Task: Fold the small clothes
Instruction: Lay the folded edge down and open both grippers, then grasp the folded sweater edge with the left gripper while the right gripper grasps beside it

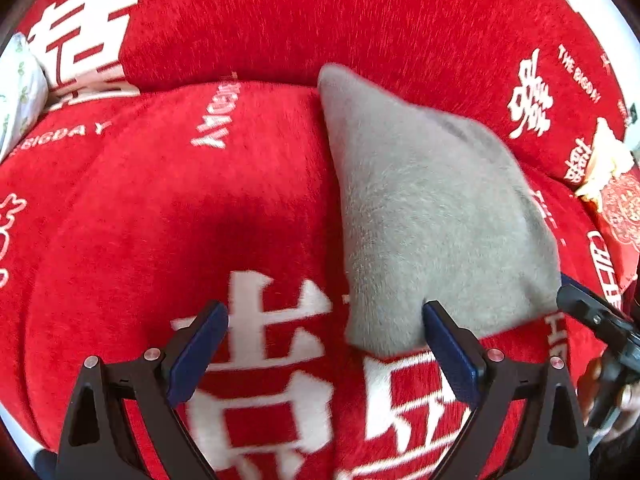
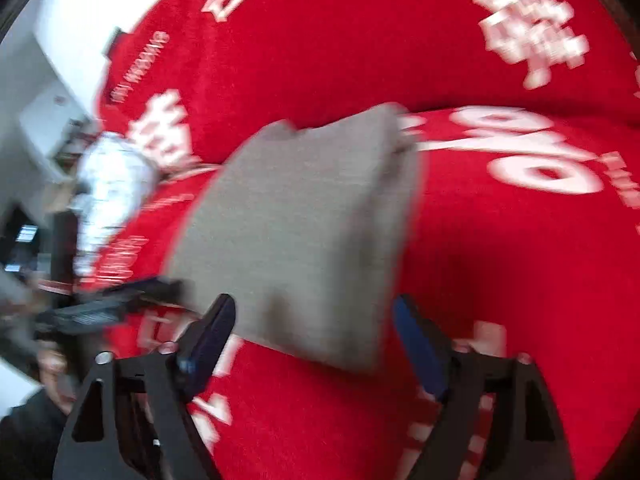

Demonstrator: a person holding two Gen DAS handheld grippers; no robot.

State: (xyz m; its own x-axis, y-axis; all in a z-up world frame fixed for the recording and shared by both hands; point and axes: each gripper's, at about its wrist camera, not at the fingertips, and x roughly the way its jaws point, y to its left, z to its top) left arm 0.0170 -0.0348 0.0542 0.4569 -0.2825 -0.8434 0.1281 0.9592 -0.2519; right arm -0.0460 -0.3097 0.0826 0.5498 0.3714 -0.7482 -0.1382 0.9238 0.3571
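Note:
A small grey garment [image 1: 432, 216] lies folded flat on a red sofa seat [image 1: 160, 208] with white lettering. My left gripper [image 1: 326, 316] is open, its right finger at the garment's near edge and its left finger over bare red fabric. In the right wrist view, which is blurred, the same grey garment [image 2: 304, 228] lies ahead of my right gripper [image 2: 314, 312], which is open with the near edge between its fingers. The right gripper also shows at the right edge of the left wrist view [image 1: 600, 320]. The left gripper shows at the left in the right wrist view [image 2: 100, 308].
The red backrest [image 1: 320, 20] rises behind the seat. A white floral cushion [image 1: 16, 88] sits at the far left. A red and gold item [image 1: 616, 200] lies at the right. A white shiny bundle [image 2: 112, 184] sits beside the sofa in the right wrist view.

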